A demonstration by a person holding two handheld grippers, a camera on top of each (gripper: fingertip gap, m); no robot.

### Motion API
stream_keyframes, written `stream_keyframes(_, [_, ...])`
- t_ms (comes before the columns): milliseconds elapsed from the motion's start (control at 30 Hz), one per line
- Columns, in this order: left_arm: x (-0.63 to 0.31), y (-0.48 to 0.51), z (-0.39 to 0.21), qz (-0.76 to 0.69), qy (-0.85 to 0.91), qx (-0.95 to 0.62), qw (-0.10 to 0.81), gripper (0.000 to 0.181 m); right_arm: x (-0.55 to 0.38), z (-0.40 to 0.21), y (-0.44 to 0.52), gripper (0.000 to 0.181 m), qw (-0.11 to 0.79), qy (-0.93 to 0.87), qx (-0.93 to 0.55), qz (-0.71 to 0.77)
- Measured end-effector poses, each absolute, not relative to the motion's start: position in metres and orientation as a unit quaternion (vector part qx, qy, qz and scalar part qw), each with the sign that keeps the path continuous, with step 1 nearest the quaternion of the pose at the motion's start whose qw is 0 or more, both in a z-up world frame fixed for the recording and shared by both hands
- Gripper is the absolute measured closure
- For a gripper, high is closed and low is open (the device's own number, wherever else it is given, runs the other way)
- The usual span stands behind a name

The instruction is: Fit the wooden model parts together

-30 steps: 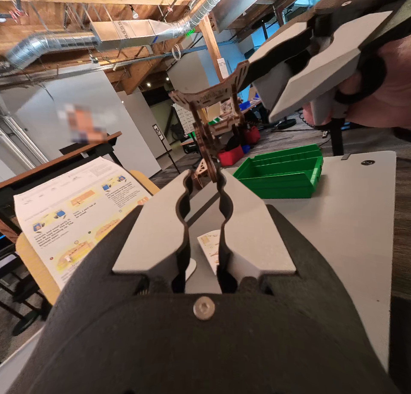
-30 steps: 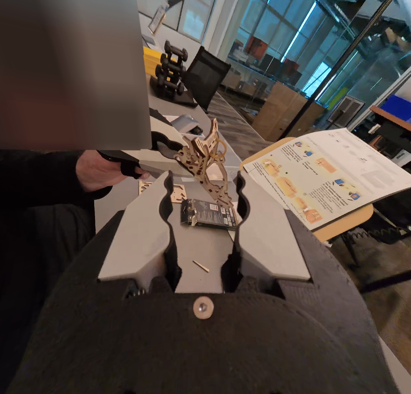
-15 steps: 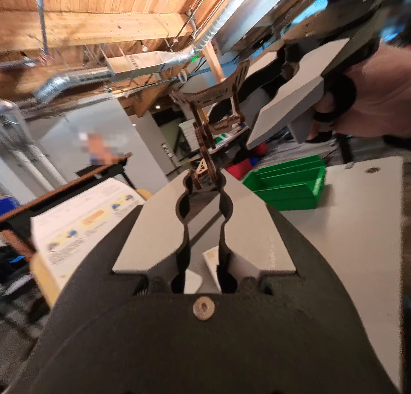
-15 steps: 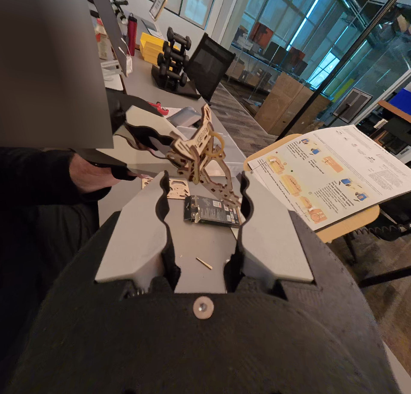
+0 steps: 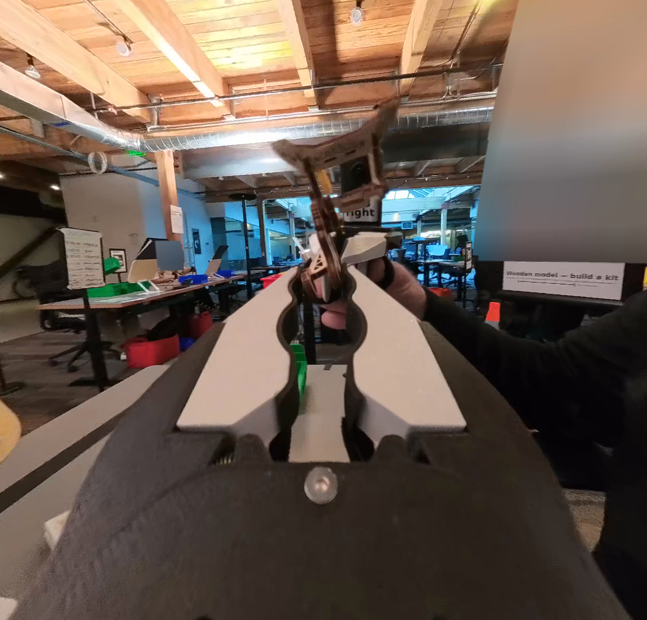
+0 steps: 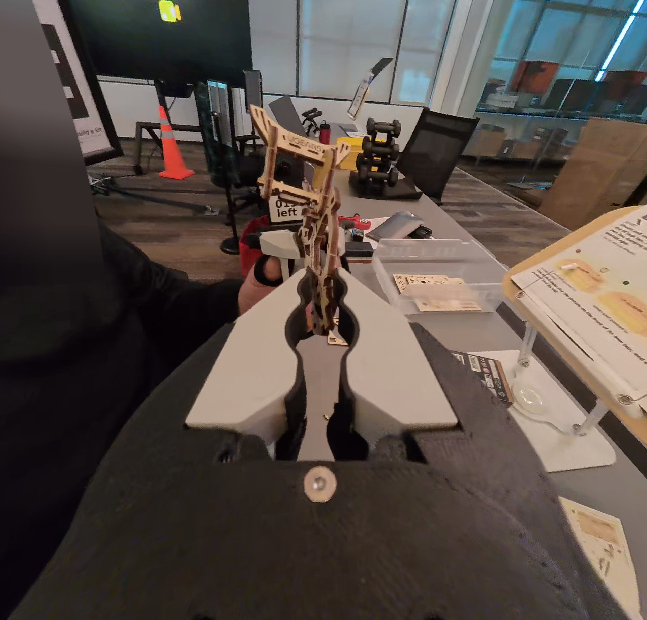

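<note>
The right gripper [image 6: 321, 284] is closed on the lower stem of the wooden model [image 6: 308, 197], which stands upright above its tips. Just behind the model, the left gripper [image 6: 301, 249] faces it, its grey fingers [image 6: 276, 244] touching the same stem, though how far it is closed is hidden. Right of the model, a clear tray [image 6: 437, 256] with wooden part sheets [image 6: 434, 282] rests on the grey worktop [image 6: 465, 326].

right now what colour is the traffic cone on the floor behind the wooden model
Orange with a pale band: the traffic cone shows best in the right wrist view, left of the wooden model.
</note>
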State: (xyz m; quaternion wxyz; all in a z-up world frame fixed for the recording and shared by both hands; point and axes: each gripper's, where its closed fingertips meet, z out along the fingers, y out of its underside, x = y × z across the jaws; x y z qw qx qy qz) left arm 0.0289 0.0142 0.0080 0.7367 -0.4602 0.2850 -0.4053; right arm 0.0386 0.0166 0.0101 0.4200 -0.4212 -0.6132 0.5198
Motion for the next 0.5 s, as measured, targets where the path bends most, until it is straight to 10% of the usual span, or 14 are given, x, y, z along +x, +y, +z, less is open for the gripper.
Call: stream_keyframes(500, [-0.022,0.016,-0.003,-0.408,0.252,-0.477,0.737,0.131,0.047,0.014,0.034,0.181,0.637,-0.632,-0.410,0.162])
